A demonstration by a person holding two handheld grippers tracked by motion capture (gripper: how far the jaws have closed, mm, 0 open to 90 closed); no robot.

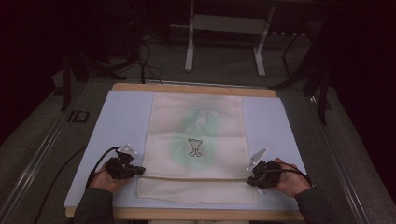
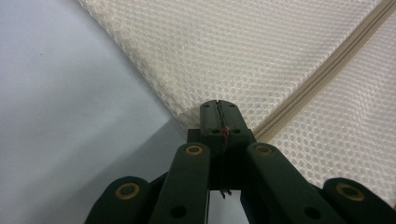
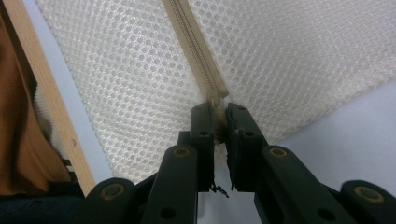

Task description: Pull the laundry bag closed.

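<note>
Spanning the gap between both, the mesh bag (image 1: 196, 140) has its zipper (image 3: 196, 51) ends clamped by left gripper (image 2: 219, 112) and right gripper (image 3: 217, 116).

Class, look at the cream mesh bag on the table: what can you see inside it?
Through the mesh bag shows a green shape bearing a small dark-outlined figure. The mesh blurs it, so what it is cannot be told. Both tongs, left and right, grip the zipper line.
</note>
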